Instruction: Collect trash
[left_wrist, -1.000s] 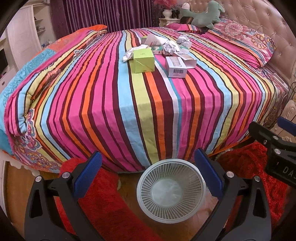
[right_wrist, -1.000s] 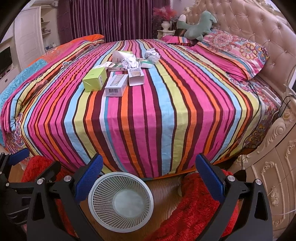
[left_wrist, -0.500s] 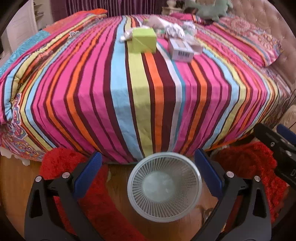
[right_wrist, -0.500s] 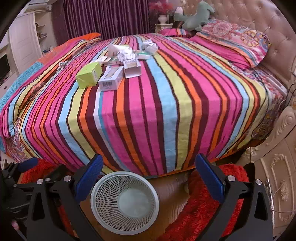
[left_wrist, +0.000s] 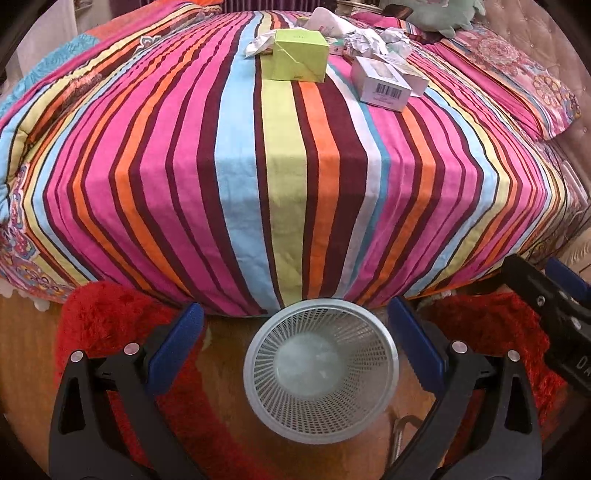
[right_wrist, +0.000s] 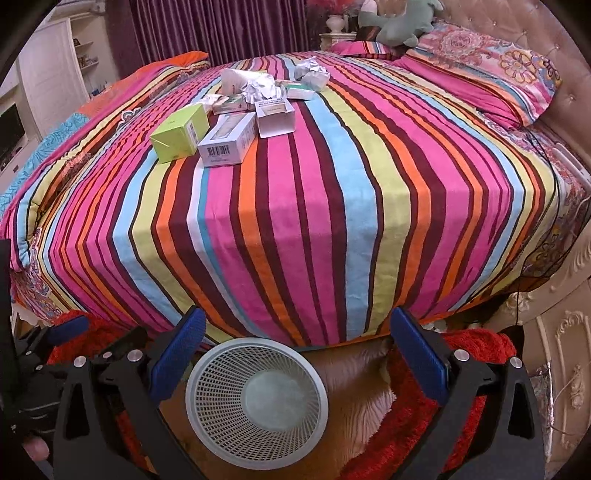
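Trash lies on the far half of the striped bed (left_wrist: 288, 166): a green box (left_wrist: 300, 55) (right_wrist: 180, 132), a white barcode box (left_wrist: 382, 85) (right_wrist: 228, 138), an open white box (right_wrist: 275, 114) and crumpled paper (left_wrist: 364, 38) (right_wrist: 312, 74). A white mesh wastebasket (left_wrist: 320, 369) (right_wrist: 256, 402) stands empty on the floor at the bed's foot. My left gripper (left_wrist: 293, 343) and right gripper (right_wrist: 295, 350) are both open and empty, held above the basket, well short of the trash.
Red shaggy rugs (left_wrist: 110, 317) (right_wrist: 461, 369) lie on the wooden floor either side of the basket. Pillows (right_wrist: 491, 74) and a green plush toy (right_wrist: 402, 22) are at the headboard. A carved white cabinet (right_wrist: 561, 350) stands at the right.
Both grippers have moved forward toward the bed; the trash looms larger and the basket sits nearer the bed's foot in view. Both stay open.
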